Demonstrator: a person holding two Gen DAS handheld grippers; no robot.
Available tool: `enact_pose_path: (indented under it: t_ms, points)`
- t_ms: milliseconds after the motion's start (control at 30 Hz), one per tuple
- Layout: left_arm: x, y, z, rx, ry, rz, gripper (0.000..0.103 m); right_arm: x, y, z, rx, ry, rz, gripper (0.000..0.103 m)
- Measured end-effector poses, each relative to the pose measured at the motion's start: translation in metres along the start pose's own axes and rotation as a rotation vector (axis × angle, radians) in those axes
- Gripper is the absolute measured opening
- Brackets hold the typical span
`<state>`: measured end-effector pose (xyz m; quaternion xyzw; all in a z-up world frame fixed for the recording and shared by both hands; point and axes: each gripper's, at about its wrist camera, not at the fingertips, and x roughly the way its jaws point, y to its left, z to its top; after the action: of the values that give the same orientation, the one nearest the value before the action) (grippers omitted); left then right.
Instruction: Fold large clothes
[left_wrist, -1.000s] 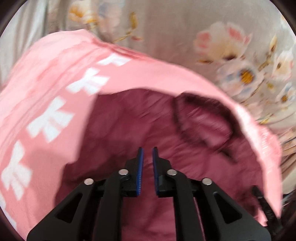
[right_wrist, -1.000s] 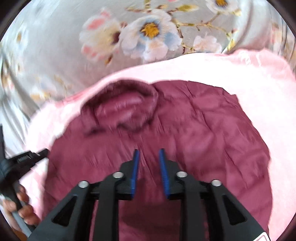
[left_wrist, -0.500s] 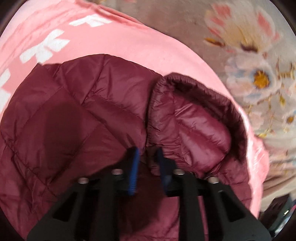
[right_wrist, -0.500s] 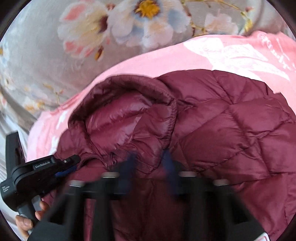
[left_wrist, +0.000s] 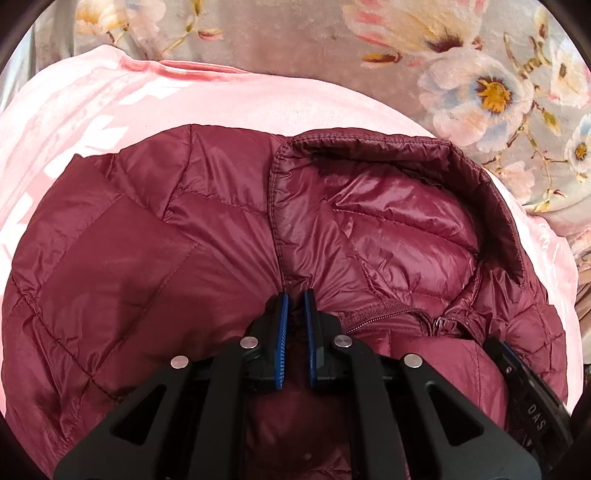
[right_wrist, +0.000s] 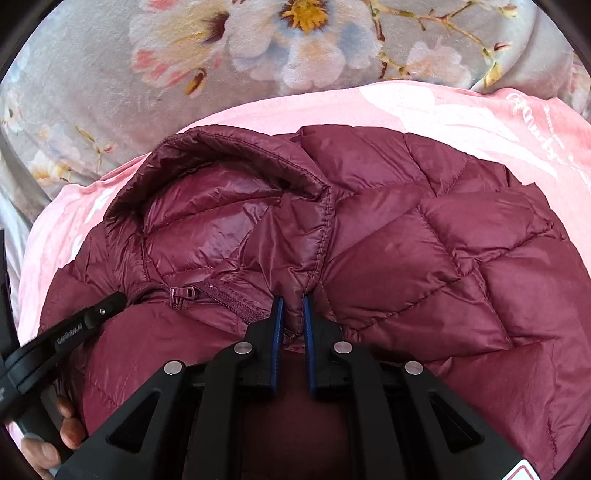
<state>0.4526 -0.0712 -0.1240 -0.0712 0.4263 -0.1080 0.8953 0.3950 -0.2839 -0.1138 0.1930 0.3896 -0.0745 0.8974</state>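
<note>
I see the maroon quilted jacket (left_wrist: 207, 236) lying on a pink blanket (left_wrist: 110, 96) over the floral bedspread (left_wrist: 491, 85). My left gripper (left_wrist: 294, 301) and right gripper (right_wrist: 292, 306) have just been closing, and each now pinches jacket fabric beside the collar (right_wrist: 236, 206). I judge no fold complete yet. The other gripper's body reads "DAS" (left_wrist: 535, 417); the blanket's script is illegible.

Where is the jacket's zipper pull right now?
In the right wrist view the zipper pull sits left of centre, below the collar, between both sets of jaws.
</note>
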Motion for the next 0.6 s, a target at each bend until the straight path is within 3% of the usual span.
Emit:
enact_pose_path:
  t_ms: [133,233,367,500,600]
  points:
    - [-0.001,-0.001,0.002,-0.003,-0.008,0.007,0.010,-0.002,0.004,0.002,-0.011,-0.005,0.004,0.011]
    - [-0.023,0.004,0.006,-0.022,-0.056,-0.022,0.010,-0.027,-0.001,-0.001,0.019,-0.089,0.026,0.012]
    - [-0.049,0.024,0.028,-0.127,-0.148,-0.034,0.024,-0.054,-0.011,0.017,0.085,-0.210,0.066,0.016]
    - [-0.041,0.027,0.060,-0.197,-0.154,-0.007,0.024,-0.041,-0.014,0.050,0.142,-0.232,0.080,0.018]
    - [-0.032,0.016,0.081,-0.167,-0.184,0.045,0.024,-0.023,-0.005,0.065,0.111,-0.217,0.070,0.023]
